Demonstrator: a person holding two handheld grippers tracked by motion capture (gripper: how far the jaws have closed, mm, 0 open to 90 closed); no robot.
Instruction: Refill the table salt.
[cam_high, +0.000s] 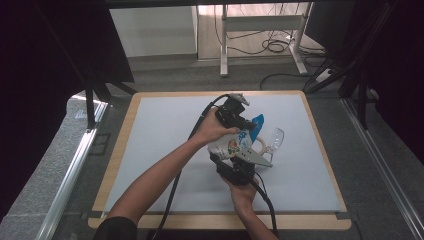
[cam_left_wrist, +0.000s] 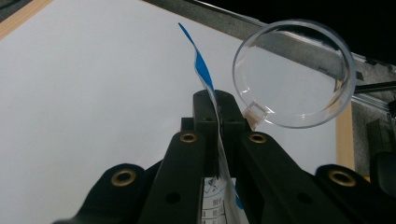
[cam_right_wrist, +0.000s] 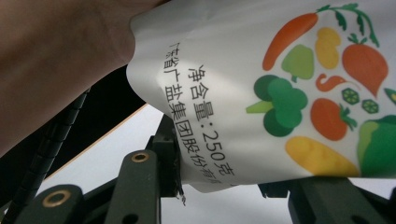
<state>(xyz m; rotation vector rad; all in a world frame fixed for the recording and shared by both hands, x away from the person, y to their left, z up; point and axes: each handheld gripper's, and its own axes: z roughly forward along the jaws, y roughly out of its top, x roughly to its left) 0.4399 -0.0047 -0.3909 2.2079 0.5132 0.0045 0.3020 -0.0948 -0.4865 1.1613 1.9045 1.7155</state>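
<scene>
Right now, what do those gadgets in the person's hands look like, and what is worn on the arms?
Both are black. The left gripper carries a grey three-cornered plate, as does the right gripper. A black cable trails from each. The jaws show brass-coloured rivets. The forearms are bare; a dark sleeve starts near the left elbow.

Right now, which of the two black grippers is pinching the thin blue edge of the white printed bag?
The left gripper: its jaws are shut on the white printed bag's blue edge, while the right gripper holds the bag's printed body.

Open room is left over the pale grey table mat (cam_high: 165, 150) to the left and front; passage rightward is blocked by the clear round plastic cup (cam_high: 275, 138).
</scene>
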